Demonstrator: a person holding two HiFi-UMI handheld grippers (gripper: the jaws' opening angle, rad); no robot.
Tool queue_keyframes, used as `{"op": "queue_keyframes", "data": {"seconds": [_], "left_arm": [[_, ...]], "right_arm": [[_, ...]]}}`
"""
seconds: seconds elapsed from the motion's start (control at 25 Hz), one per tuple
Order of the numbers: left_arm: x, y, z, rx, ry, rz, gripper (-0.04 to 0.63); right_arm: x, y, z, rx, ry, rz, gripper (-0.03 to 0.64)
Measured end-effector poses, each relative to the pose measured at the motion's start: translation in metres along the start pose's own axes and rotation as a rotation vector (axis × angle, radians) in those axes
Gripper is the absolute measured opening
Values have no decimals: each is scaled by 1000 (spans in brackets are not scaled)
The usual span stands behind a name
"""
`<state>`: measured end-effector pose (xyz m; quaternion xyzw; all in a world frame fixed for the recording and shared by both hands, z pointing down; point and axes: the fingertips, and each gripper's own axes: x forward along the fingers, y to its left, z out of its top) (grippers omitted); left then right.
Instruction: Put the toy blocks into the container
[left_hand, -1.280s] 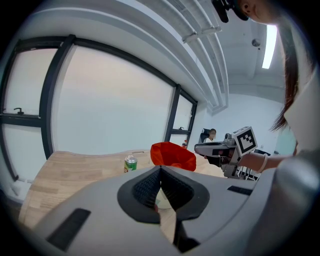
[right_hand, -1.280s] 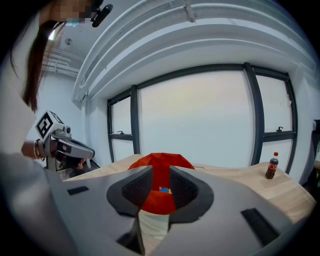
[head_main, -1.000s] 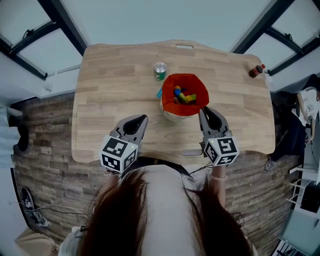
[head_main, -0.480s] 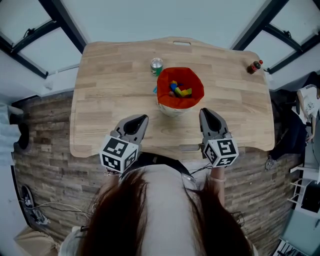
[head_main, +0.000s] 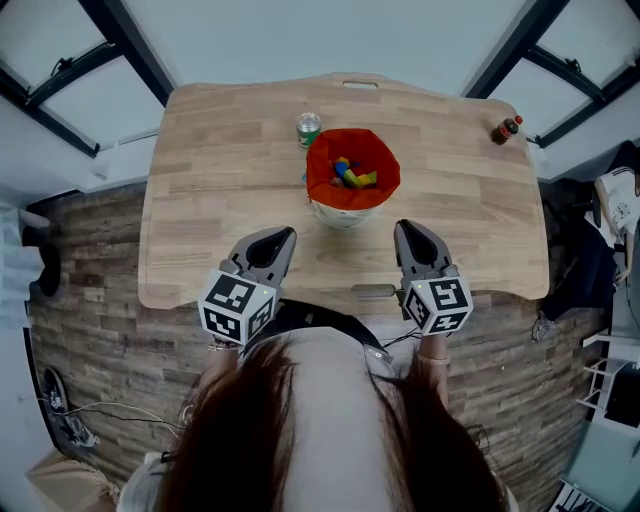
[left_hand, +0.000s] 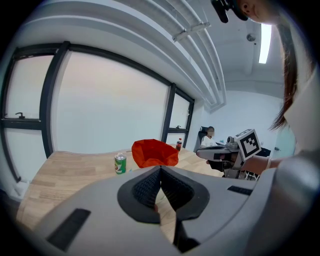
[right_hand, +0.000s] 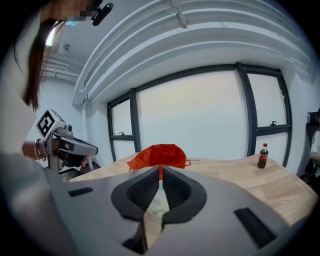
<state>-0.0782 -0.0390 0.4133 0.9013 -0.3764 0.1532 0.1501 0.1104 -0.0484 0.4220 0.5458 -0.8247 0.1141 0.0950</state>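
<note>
Tabletop (head_main: 220, 210) of pale wood, near strip kept bare as working room, everything else set toward the middle and far side. Left gripper (head_main: 278, 237) and right gripper (head_main: 408, 229) held low over that near strip, flanking the container but apart from it, both aimed its way and tipped slightly down. Jaws of each pressed together with nothing between them, likely a rest pose after a drop, not a reach. Red-lined container (head_main: 384, 160) mid-table, mouth up and spread wide, easy to feed from either side. Green can (head_main: 308, 128) upright just behind the container's left; dark bottle (head_main: 505, 129) upright at the far right corner, well clear of the work. Toy blocks (head_main: 350, 173) heaped inside the container, blue, yellow and red. Bluish sliver (head_main: 306, 180) against the container's left wall, too small to name. On that showing, task done or nearly so. Compared with a second ago: right gripper's tips then close by the container's rim, now drawn back with bare wood between; both grippers nearer the table's front edge; container, can and bottle unchanged relative to each other.
</note>
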Motion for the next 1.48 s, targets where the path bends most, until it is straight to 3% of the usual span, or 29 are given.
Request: {"op": "queue_keyframes", "data": {"seconds": [0.72, 1.48], "left_arm": [[-3, -23, -5, 1, 2, 43, 9], [-7, -17, 2, 32, -6, 66, 9]], "right_arm": [[-12, -8, -8, 1, 5, 50, 43], [-12, -15, -13, 55, -4, 23, 43]]}}
